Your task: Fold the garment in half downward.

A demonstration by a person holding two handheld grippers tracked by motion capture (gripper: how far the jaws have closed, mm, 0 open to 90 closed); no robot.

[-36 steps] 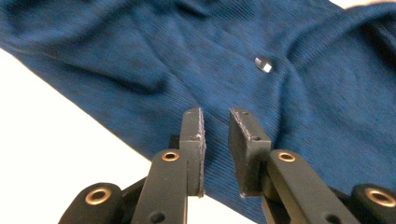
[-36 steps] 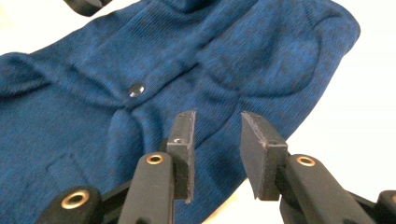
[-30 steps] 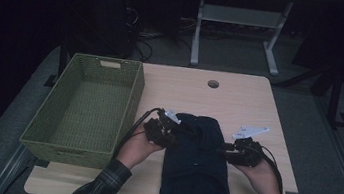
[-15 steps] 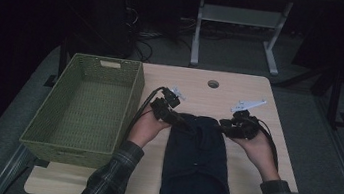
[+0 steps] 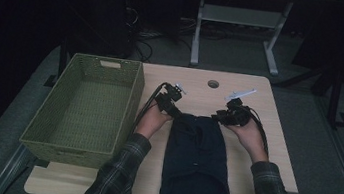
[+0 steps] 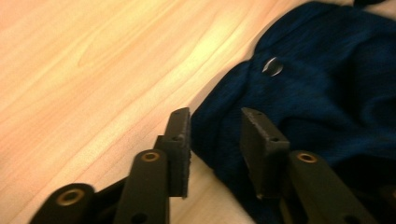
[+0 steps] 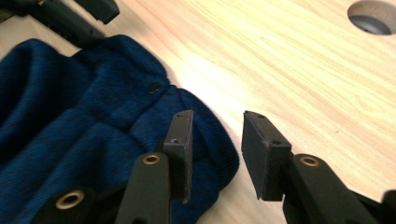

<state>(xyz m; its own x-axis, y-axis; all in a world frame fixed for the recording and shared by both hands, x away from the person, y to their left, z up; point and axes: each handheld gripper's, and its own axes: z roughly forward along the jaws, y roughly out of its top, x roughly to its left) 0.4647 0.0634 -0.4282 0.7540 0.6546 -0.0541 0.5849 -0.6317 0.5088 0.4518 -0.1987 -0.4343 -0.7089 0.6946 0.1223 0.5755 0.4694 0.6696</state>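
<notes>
Dark blue garment (image 5: 195, 163) flat on wooden table (image 5: 276, 136); left gripper (image 5: 171, 108) and right gripper (image 5: 223, 116) at its top corners, jaws apart, gripping nothing; green basket (image 5: 85, 111) left.

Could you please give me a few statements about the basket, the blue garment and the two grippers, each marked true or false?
1. The green basket holds the folded garment. False: the basket's inside is bare; the dark blue garment lies on the wooden table.
2. The left gripper has its jaws open at the garment's edge. True.
3. The right gripper is clamped shut on the cloth. False: its jaws stand apart over the garment's corner.
4. The basket sits to the left of the garment in the high view. True.
5. The table has a round hole near its far edge. True.
</notes>
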